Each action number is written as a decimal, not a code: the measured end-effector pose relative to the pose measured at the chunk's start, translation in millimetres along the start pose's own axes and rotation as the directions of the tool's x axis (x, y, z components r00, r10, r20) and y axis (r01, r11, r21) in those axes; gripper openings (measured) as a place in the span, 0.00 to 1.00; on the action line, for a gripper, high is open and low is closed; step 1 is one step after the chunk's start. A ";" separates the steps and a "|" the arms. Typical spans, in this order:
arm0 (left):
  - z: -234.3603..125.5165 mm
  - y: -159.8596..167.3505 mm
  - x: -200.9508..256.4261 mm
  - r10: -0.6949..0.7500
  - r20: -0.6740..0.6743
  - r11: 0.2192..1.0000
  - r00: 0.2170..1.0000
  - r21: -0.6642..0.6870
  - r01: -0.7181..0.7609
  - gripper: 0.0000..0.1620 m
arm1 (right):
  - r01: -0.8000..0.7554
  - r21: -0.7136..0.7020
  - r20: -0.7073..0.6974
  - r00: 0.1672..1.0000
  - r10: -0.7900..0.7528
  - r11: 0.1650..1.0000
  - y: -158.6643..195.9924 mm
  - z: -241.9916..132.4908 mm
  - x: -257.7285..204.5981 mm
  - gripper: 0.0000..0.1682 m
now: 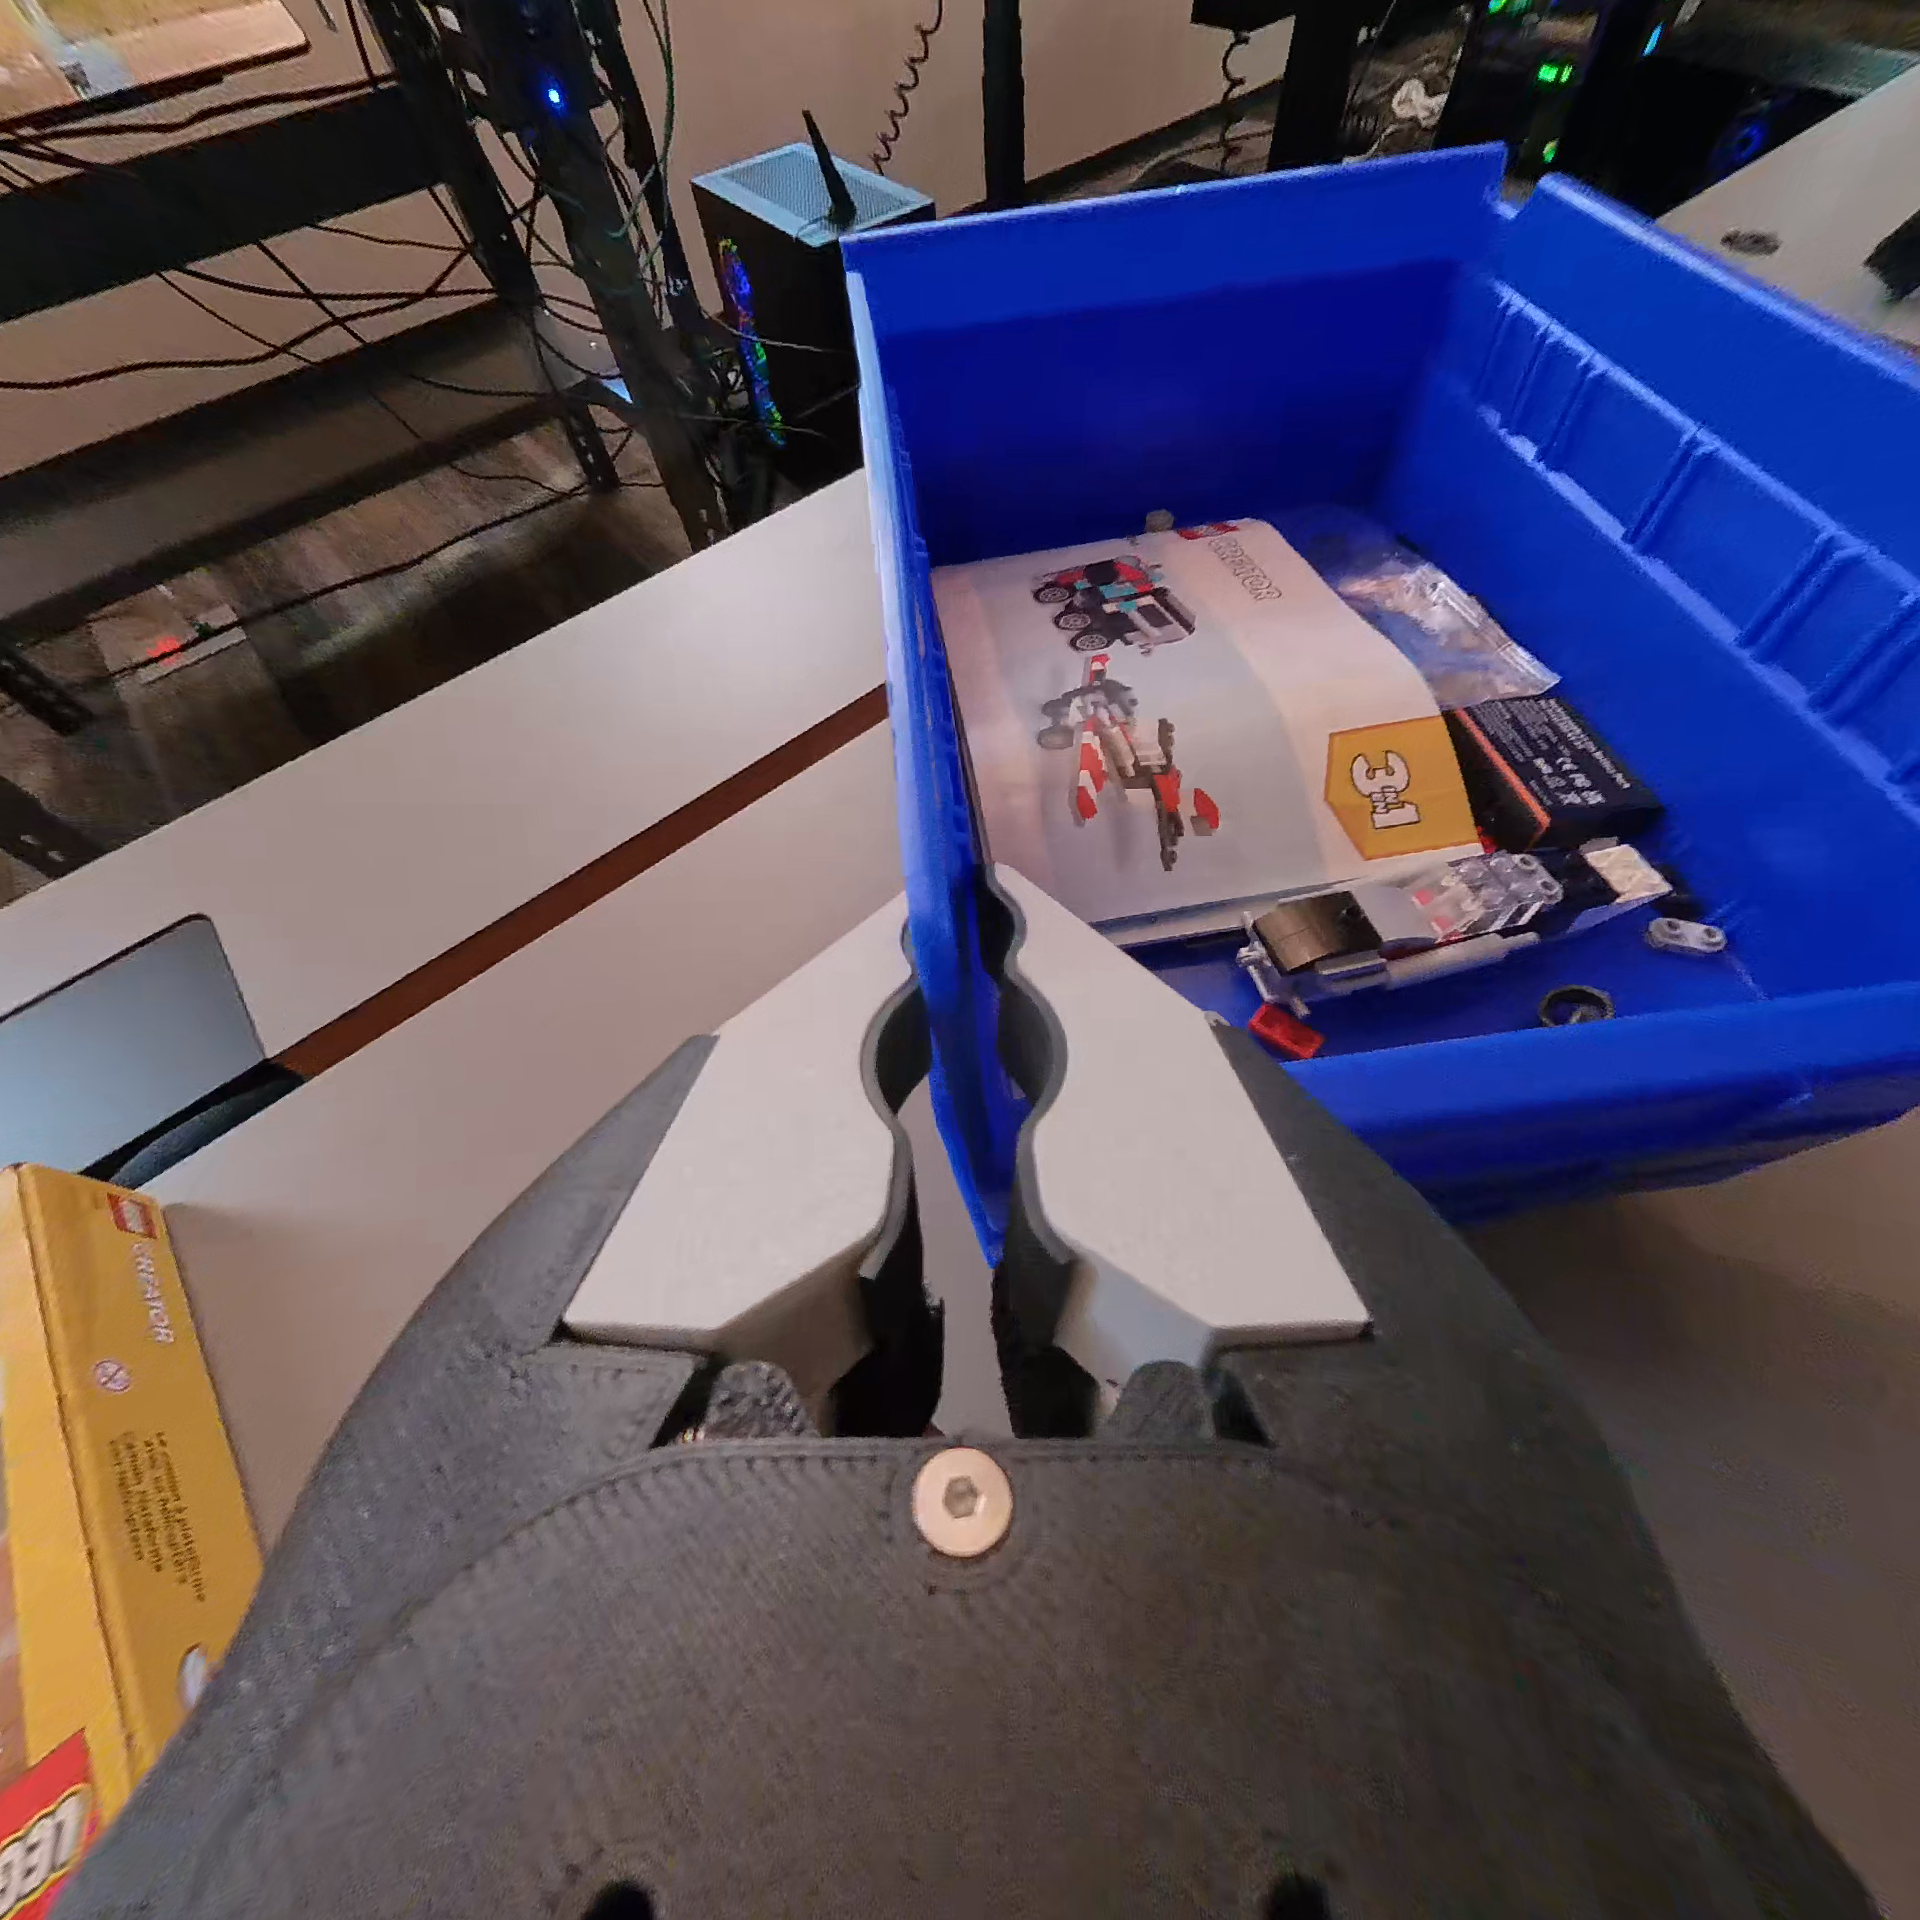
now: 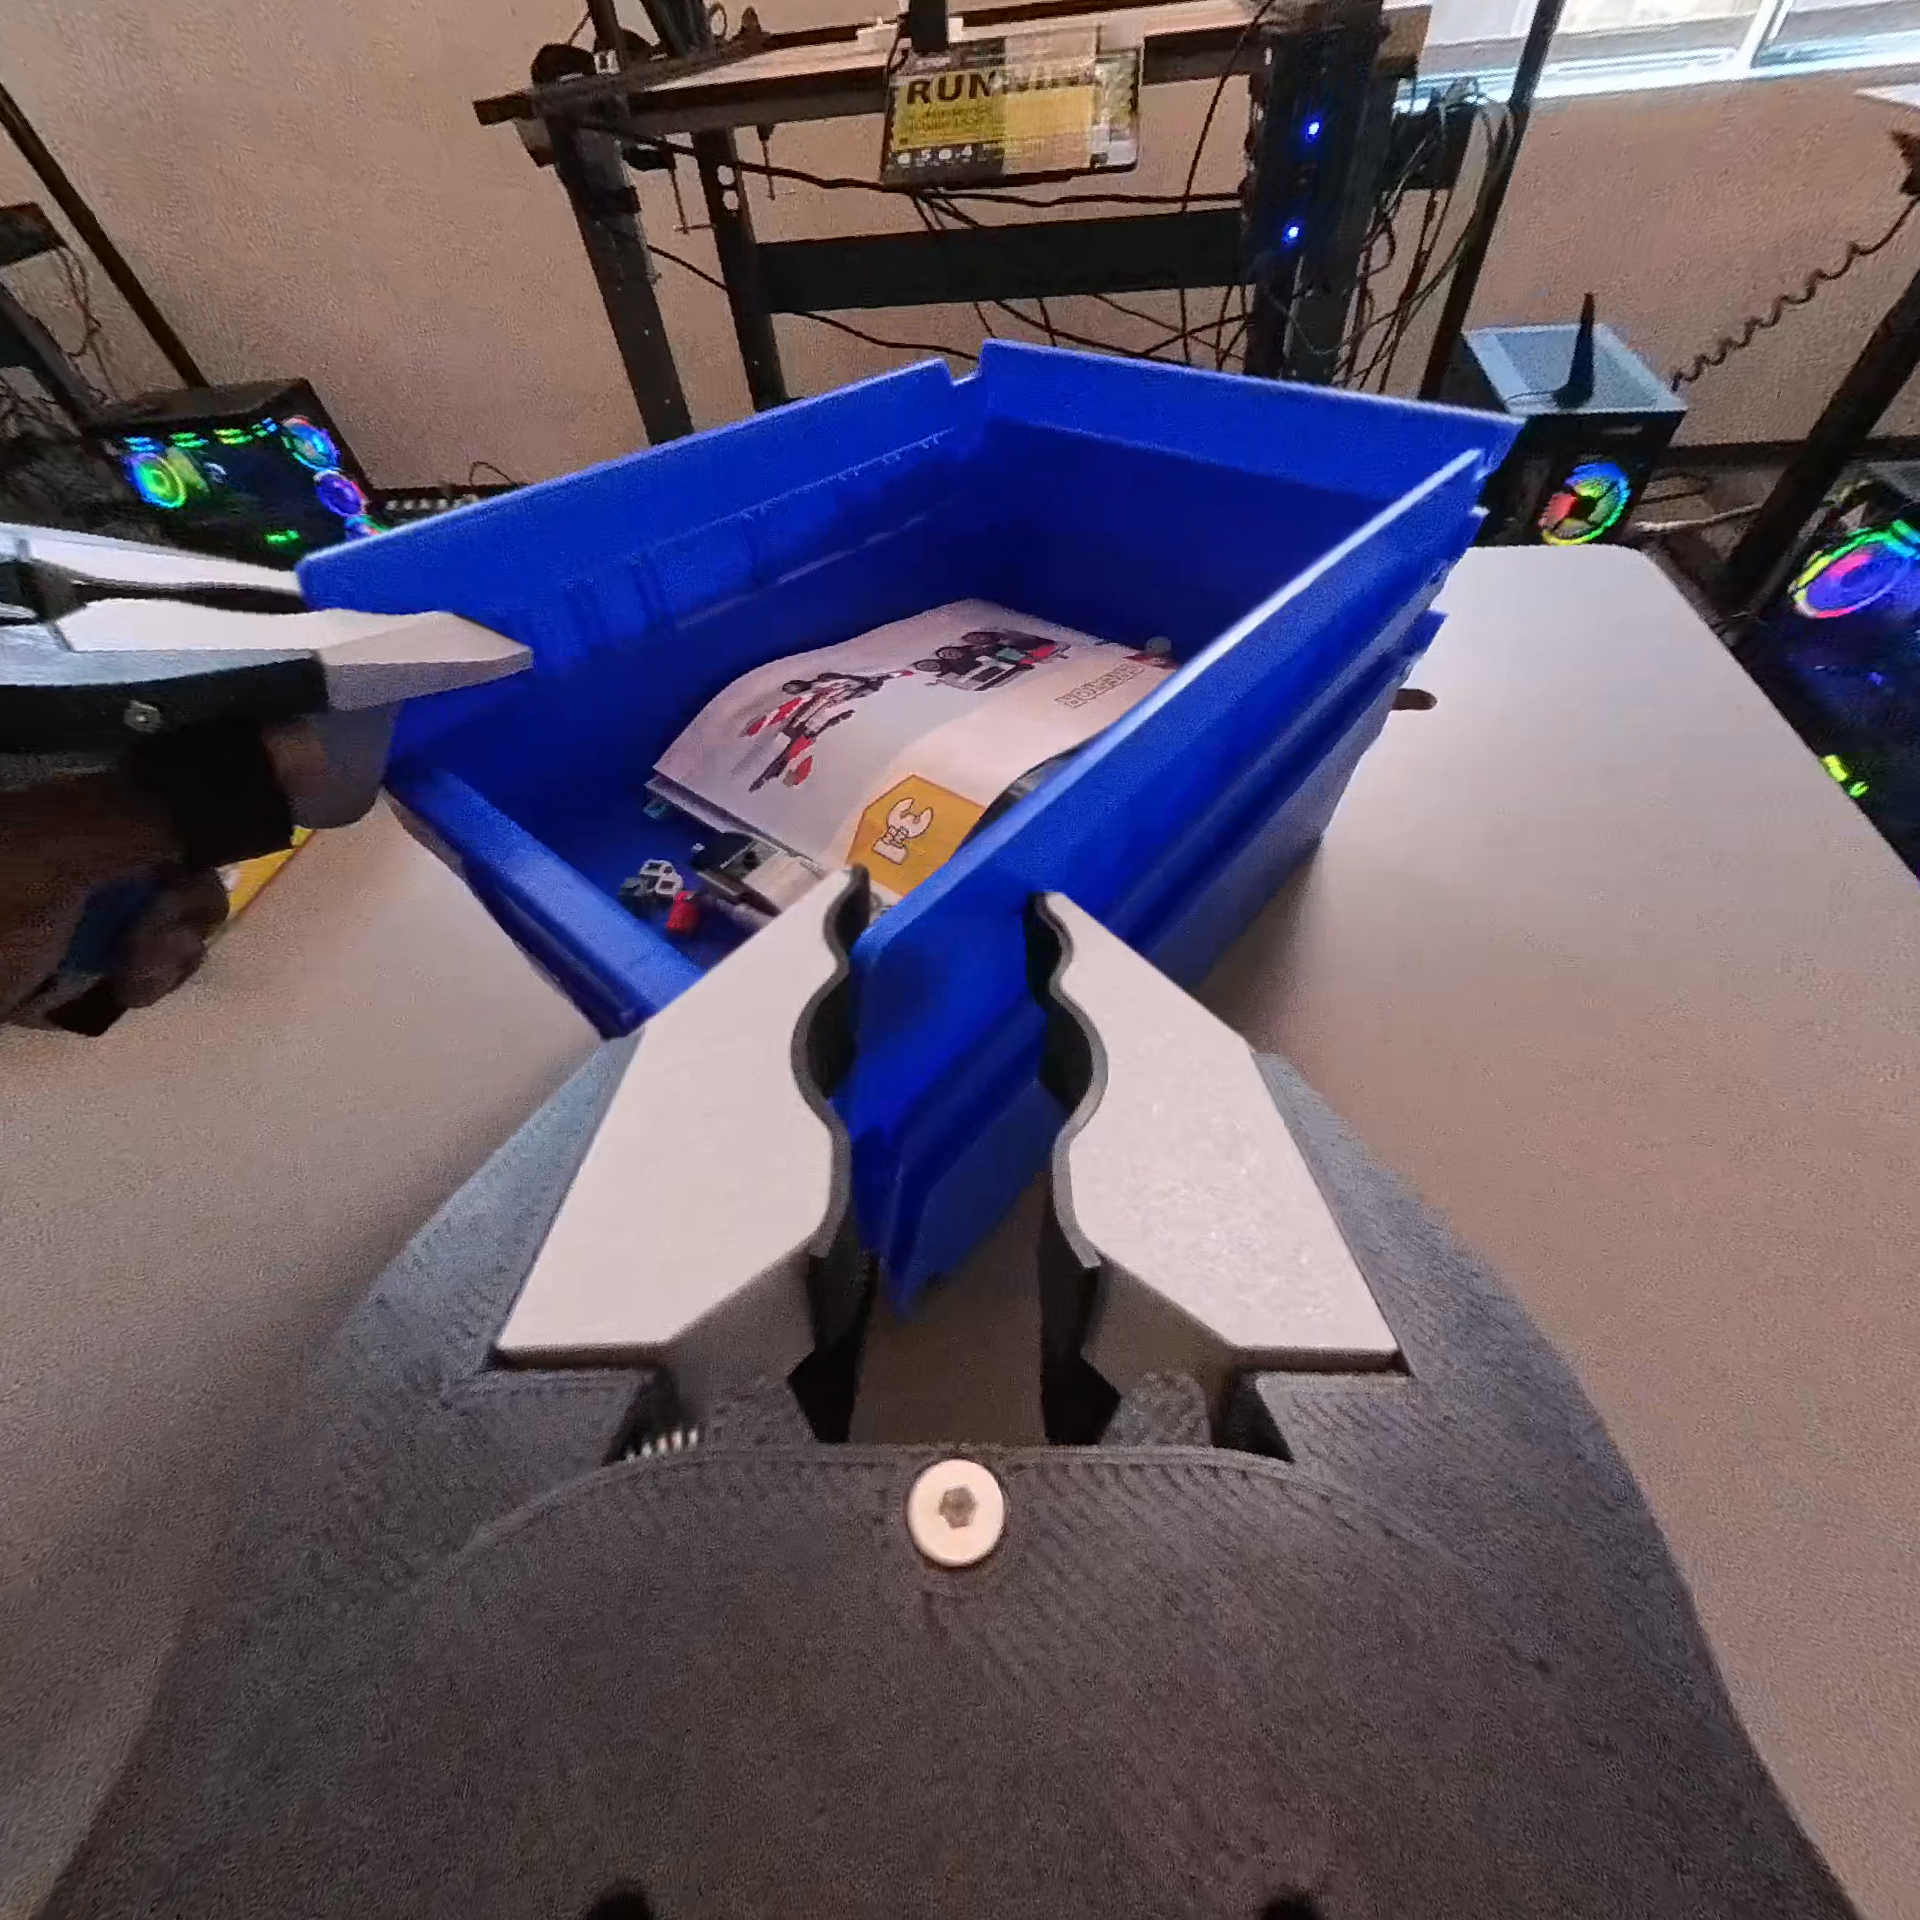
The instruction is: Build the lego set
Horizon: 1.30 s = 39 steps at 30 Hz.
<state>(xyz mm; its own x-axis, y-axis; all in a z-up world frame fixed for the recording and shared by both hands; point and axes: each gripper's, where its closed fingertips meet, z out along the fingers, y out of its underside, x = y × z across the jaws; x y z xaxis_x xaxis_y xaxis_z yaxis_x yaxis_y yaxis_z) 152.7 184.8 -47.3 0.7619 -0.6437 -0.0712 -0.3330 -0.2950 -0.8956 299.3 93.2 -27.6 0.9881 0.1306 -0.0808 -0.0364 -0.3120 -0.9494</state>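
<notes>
At far left a yellow cardboard box (image 1: 94, 1475) was cut off by the frame. Beside it the left gripper (image 1: 961, 935) pinched the ribbed blue plastic bin's (image 1: 1143, 416) wall; the right gripper (image 2: 951, 914) straddled the opposite wall, jaws apart. Inside lay a glossy booklet (image 1: 1174, 727), a half-built lego model (image 1: 1423, 925) and blurry loose pieces, on a smooth grey table (image 2: 1558, 935).

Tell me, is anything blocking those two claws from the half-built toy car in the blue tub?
Yes: the blue plastic bin's own walls. The left gripper and right gripper each straddle a side wall, and the partly built grey Lego car lies on the floor inside.
</notes>
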 end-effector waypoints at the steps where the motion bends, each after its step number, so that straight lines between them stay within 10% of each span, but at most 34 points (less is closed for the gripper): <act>1: 0.5 -1.7 1.3 -0.013 -0.005 1.000 1.000 0.009 0.013 0.02 | 0.005 0.002 -0.009 1.000 -0.005 1.000 -0.3 -0.5 2.2 0.17; 27: -25.5 -69.8 7.2 -0.049 -0.006 0.989 0.999 0.139 0.049 0.00 | -0.030 0.111 0.035 0.999 0.026 0.993 -53.7 -16.2 19.8 0.14; 39: -96.3 -91.9 3.6 -0.027 0.063 0.944 0.998 0.329 0.004 0.02 | 0.012 0.255 0.080 0.996 -0.033 0.967 -86.4 -49.8 -9.0 0.12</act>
<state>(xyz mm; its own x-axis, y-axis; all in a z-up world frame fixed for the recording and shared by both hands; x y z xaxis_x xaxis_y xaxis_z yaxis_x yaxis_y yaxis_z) 132.5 141.6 77.1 0.8043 -0.5895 -0.0750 -0.1282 -0.0488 -0.9905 300.9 72.1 70.2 0.9736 0.2161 -0.0735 -0.0619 -0.0602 -0.9963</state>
